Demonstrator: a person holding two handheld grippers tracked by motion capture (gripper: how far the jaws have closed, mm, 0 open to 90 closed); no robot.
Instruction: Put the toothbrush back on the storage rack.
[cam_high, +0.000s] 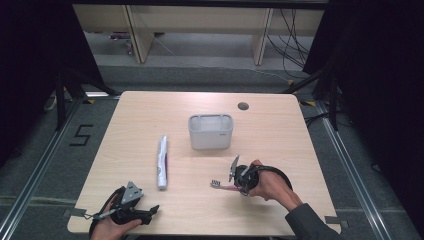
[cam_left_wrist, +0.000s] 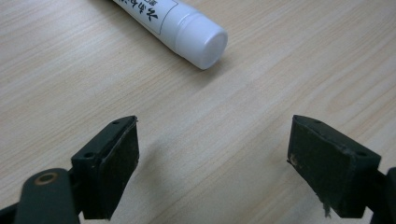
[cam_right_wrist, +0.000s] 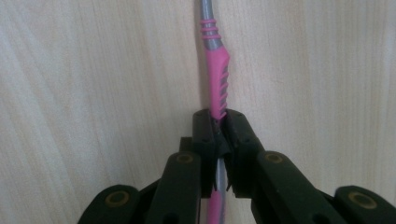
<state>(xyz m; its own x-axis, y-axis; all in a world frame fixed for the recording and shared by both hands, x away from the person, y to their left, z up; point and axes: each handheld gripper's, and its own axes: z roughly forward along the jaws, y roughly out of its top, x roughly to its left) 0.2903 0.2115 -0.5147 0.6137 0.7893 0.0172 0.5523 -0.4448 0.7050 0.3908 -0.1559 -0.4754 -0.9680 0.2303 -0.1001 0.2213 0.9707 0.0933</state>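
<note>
Now, step in hand: the grasp on the toothbrush; as I judge it, the work is tidying the toiletries into the holder, and the pick-up has only begun.
Left gripper (cam_high: 152, 210): nearest the person at the table's front left corner, resting low, jaws spread wide with bare wood between them; the left gripper view shows nothing held.
Right gripper (cam_right_wrist: 219, 122): at the front right of the table, jaws clenched on the toothbrush handle, pads pressing the pink grip from both sides.
Toothbrush (cam_high: 223, 186): pink and grey, lying flat on the table (cam_high: 280, 150), head pointing toward the table's middle, tail end running back between the right jaws.
Toothpaste tube (cam_high: 162, 162): white, lying lengthwise left of centre, cap end toward the person; its cap sits just ahead of the left jaws, apart from them.
Holder (cam_high: 210, 131): a pale rectangular cup, upright, beyond the toothbrush near the table's centre; its inside looks empty from above.
Cable hole (cam_high: 243, 106): farthest, near the back edge.
Next move, my guess: lift the brush clear, tip it upright, carry it over the holder's rim and let go only once it is inside; a thin handle may pivot in the pads.
</note>
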